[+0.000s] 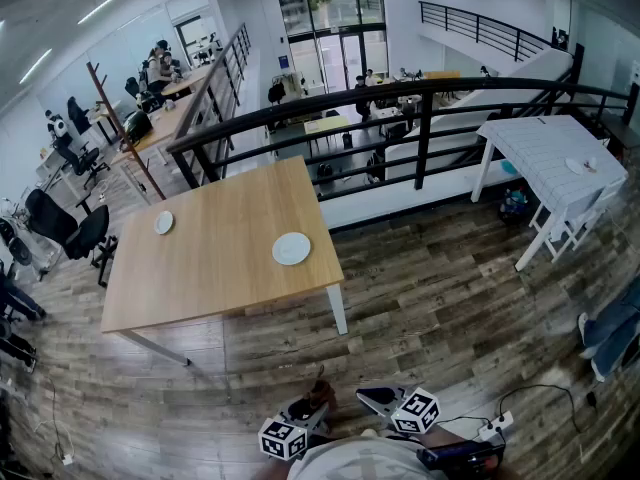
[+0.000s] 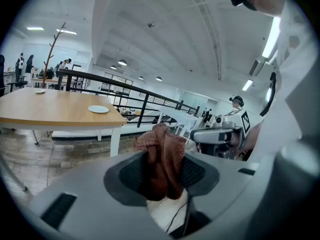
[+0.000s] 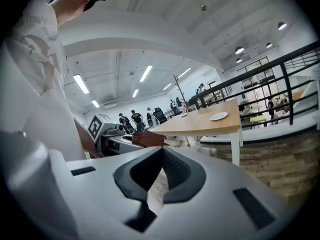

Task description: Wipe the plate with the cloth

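Note:
A white plate [image 1: 291, 249] lies near the right end of the wooden table [image 1: 220, 268]; it also shows in the left gripper view as the plate [image 2: 98, 109] and in the right gripper view as the plate [image 3: 218, 116]. My left gripper [image 2: 164, 170] is shut on a reddish-brown cloth [image 2: 162, 156], bunched between its pads. In the head view the left gripper [image 1: 318, 398] and the right gripper [image 1: 372, 399] are held close to my body, well short of the table. My right gripper [image 3: 161, 156] is shut with nothing in it. The cloth [image 3: 147, 138] shows beside it.
A smaller plate [image 1: 164, 223] sits at the table's far left. A black railing [image 1: 420, 118] runs behind the table, and a white table [image 1: 555, 158] stands at the right. Wood floor [image 1: 430, 308] lies between me and the table. A power strip and cable [image 1: 495, 428] lie by my feet.

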Available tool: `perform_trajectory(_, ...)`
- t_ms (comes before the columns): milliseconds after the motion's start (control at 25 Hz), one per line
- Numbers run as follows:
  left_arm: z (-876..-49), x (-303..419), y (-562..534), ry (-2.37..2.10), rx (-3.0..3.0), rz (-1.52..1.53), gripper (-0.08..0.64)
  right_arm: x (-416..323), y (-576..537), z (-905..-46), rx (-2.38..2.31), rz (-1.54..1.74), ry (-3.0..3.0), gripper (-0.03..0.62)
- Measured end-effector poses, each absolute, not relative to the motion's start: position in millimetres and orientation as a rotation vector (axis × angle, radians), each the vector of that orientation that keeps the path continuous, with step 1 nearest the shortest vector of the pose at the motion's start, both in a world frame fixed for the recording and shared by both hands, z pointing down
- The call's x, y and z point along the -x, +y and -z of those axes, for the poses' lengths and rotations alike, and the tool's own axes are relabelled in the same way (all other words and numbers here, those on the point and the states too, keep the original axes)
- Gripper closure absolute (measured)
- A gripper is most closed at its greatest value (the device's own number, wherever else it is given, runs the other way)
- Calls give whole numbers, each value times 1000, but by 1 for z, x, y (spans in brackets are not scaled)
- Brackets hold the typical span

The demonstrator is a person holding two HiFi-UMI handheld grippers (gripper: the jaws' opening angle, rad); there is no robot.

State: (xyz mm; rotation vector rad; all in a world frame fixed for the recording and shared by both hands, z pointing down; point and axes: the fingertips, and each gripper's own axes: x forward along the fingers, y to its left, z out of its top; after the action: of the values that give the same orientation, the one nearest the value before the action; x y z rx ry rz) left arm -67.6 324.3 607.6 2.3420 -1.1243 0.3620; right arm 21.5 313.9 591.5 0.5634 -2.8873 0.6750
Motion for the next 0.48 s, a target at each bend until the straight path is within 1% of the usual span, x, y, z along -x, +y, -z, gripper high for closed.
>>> perform_trajectory(160, -605, 58, 329, -1118, -2345, -364, 391, -35, 316, -582, -597, -731, -2926, 580)
perform_trajectory(480, -604, 37, 327, -1088, -2381, -394, 391, -56, 316, -585, -645, -711, -2920, 580)
